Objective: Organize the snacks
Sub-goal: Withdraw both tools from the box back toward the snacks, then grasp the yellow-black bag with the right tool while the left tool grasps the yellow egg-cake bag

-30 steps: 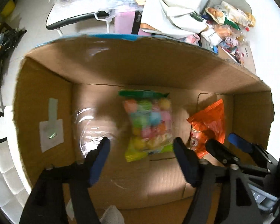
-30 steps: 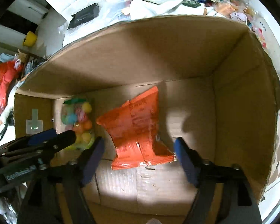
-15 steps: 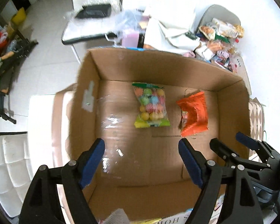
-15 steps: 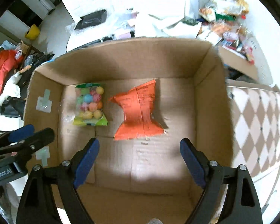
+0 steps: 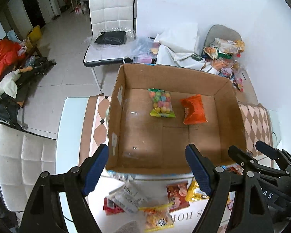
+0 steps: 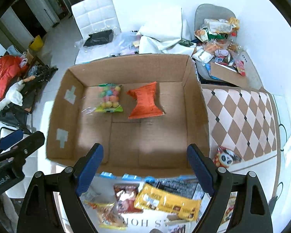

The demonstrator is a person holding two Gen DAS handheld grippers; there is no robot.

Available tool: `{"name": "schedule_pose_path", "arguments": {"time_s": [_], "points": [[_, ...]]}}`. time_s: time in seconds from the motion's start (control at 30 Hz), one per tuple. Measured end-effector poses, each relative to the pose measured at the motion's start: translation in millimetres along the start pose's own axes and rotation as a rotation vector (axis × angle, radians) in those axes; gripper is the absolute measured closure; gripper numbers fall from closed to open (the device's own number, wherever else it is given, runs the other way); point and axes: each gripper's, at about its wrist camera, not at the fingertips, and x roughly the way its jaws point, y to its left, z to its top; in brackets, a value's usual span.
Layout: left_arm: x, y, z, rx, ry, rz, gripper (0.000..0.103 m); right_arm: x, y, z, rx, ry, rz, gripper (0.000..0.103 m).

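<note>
Both cameras have pulled up and back out of the open brown cardboard box (image 5: 230,120), so its whole rim is in view now where a second ago I saw only its inner walls. My left hand-held gripper (image 5: 146,171) hangs over the box's near edge, blue pads spread wide with nothing between them; its jaws have just been opening. My right hand-held gripper (image 6: 145,168) is the same story, wide apart, empty, and also freshly opened out.

Down on the box floor, the clear bag of pastel-coloured candy balls with a green header (image 5: 161,103) lies flat toward the far wall, and just to its right, apart from it, sits the crumpled orange foil packet (image 5: 194,109). From the right camera they are side by side, candy bag (image 6: 109,99) on the left, orange packet (image 6: 146,103) on the right.

Nearer me, outside the box on the white table (image 5: 71,128), loose snacks are waiting: a long yellow wrapper (image 6: 166,201), a red printed packet (image 6: 126,196), and a small yellow-and-orange bag (image 5: 158,218). They're blurred, so I can't read the labels. A small pouch with a panda face (image 6: 226,158) lies right of the box, beside the brown-and-cream diamond-patterned mat (image 6: 240,116).
</note>
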Motion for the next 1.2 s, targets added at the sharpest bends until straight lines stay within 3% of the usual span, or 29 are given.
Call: {"name": "schedule_pose_path", "arguments": {"time_s": [0.2, 0.23, 0.27, 0.3, 0.37, 0.63, 0.8, 0.93, 1.07, 1.2], "points": [[-26, 0, -28, -0.006, -0.014, -0.015, 0.023, -35, 5, -30, -0.009, -0.021, 0.039, 0.012], [-27, -2, -34, -0.006, -0.010, -0.016, 0.022, -37, 4, -36, -0.015, -0.013, 0.045, 0.008], [-26, -4, -40, -0.003, -0.003, -0.015, 0.020, -38, 4, -42, -0.020, -0.001, 0.050, 0.007], [-25, -6, -46, -0.001, 0.003, -0.014, 0.008, -37, 2, -48, -0.026, 0.015, 0.056, 0.007], [-23, -9, -58, -0.001, 0.013, -0.019, 0.005, -32, -2, -61, -0.053, 0.052, 0.057, 0.007], [23, -21, -126, -0.095, 0.147, -0.025, 0.005, 29, -41, -107, -0.201, 0.236, 0.053, 0.007], [52, -23, -164, -0.168, 0.216, 0.003, 0.005, 75, -94, -111, -0.090, 0.290, 0.091, 0.007], [70, -22, -182, -0.207, 0.249, 0.032, 0.005, 108, -130, -110, 0.021, 0.303, 0.171, 0.007], [83, -21, -193, -0.228, 0.272, 0.052, 0.005, 134, -142, -118, 0.017, 0.323, 0.208, 0.011], [91, -19, -205, -0.249, 0.301, 0.060, 0.005, 132, -138, -132, -0.009, 0.327, 0.222, 0.011]]}}
